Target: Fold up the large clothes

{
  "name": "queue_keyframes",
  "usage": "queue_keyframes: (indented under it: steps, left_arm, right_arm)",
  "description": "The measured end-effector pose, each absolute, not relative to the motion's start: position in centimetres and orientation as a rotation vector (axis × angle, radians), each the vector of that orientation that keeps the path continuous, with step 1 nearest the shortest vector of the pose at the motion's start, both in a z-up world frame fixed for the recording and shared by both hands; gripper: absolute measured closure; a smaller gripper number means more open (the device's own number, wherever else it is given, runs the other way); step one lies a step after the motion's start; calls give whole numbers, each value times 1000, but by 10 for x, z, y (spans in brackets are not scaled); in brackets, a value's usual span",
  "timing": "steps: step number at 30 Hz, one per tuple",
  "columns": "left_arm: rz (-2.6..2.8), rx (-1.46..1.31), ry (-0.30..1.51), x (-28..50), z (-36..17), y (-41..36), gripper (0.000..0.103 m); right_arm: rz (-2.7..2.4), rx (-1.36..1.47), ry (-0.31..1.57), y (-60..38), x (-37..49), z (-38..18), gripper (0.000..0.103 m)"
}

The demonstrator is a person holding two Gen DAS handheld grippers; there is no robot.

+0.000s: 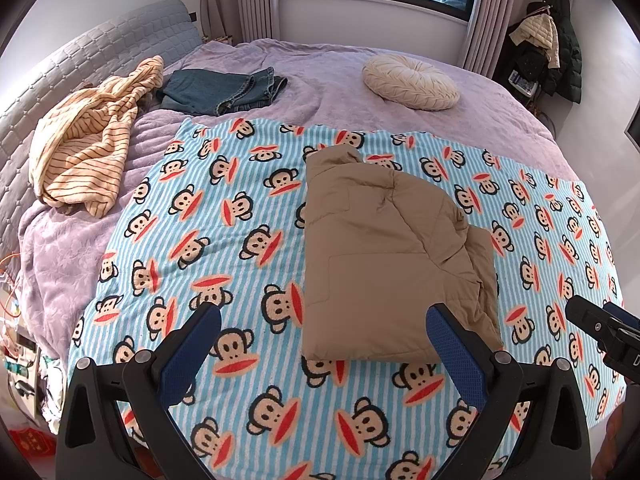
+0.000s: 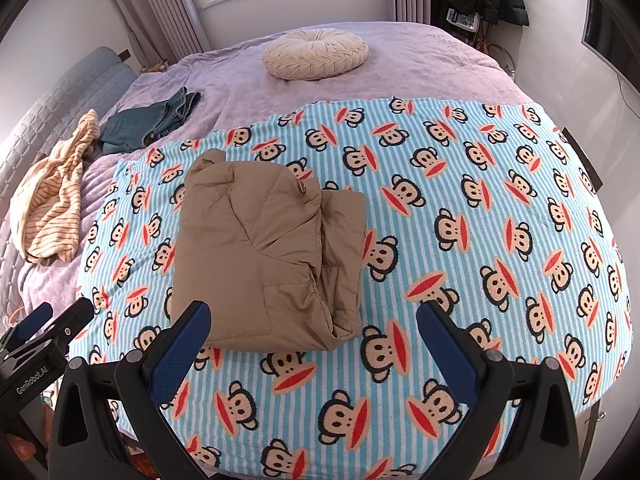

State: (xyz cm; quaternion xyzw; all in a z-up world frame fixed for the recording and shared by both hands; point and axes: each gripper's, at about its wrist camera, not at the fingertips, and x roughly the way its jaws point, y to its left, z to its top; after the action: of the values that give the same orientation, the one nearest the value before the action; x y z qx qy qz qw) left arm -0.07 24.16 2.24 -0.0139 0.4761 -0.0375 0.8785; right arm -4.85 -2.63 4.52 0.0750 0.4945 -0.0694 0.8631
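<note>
A tan padded jacket [image 1: 384, 256] lies folded into a compact rectangle on the blue striped monkey-print blanket [image 1: 224, 216]. It also shows in the right wrist view [image 2: 256, 256] on the same blanket [image 2: 460, 208]. My left gripper [image 1: 324, 340] is open and empty, just short of the jacket's near edge. My right gripper [image 2: 314, 336] is open and empty, close to the jacket's near right corner. The right gripper's body shows at the right edge of the left wrist view [image 1: 604, 332].
A striped cream garment [image 1: 84, 140] lies crumpled at the left by the grey headboard [image 1: 60, 60]. Folded jeans [image 1: 220, 90] lie beyond it. A round cream cushion [image 1: 410, 82] sits on the purple bedspread [image 1: 328, 76]. Coats [image 1: 556, 40] hang at the far right.
</note>
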Motion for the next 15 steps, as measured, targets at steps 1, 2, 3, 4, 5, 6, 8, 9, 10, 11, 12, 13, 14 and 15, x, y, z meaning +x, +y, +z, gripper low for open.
queue_keyframes:
  steps: [1, 2, 3, 4, 5, 6, 8, 9, 10, 11, 12, 13, 14, 15]
  left_arm:
    - [-78, -29, 992, -1, 23, 241, 0]
    - [-78, -29, 993, -1, 23, 241, 0]
    - [-77, -29, 993, 0, 22, 242, 0]
    - [-77, -29, 994, 0, 22, 242, 0]
    - [-77, -29, 994, 0, 22, 242, 0]
    - [-77, -30, 994, 0, 22, 242, 0]
    - [-77, -28, 994, 0, 22, 241, 0]
    - [-78, -29, 993, 0, 23, 241, 0]
    - [-78, -28, 993, 0, 23, 241, 0]
    - [-78, -28, 993, 0, 22, 242, 0]
    - [-78, -28, 994, 0, 22, 242, 0]
    - [-78, -28, 994, 0, 22, 241, 0]
    - [-78, -28, 994, 0, 22, 241, 0]
    - [-77, -28, 994, 0, 23, 241, 0]
  right_arm:
    - [-145, 156, 1037, -26, -48, 45, 0]
    - [-146, 157, 1037, -26, -48, 45, 0]
    - [-146, 158, 1038, -26, -48, 45, 0]
    - [-146, 159, 1038, -26, -48, 45, 0]
    - [-146, 158, 1038, -26, -48, 45, 0]
    - [-146, 157, 1037, -26, -48, 45, 0]
    - [-145, 157, 1038, -26, -48, 45, 0]
    - [-146, 157, 1037, -26, -48, 45, 0]
    - [-145, 157, 1037, -26, -48, 45, 0]
    - [-145, 157, 1038, -26, -48, 45, 0]
    - [-146, 158, 1038, -26, -48, 45, 0]
    - [-146, 158, 1038, -26, -48, 45, 0]
    - [-146, 158, 1038, -26, -48, 45, 0]
    - [-146, 158, 1038, -26, -48, 45, 0]
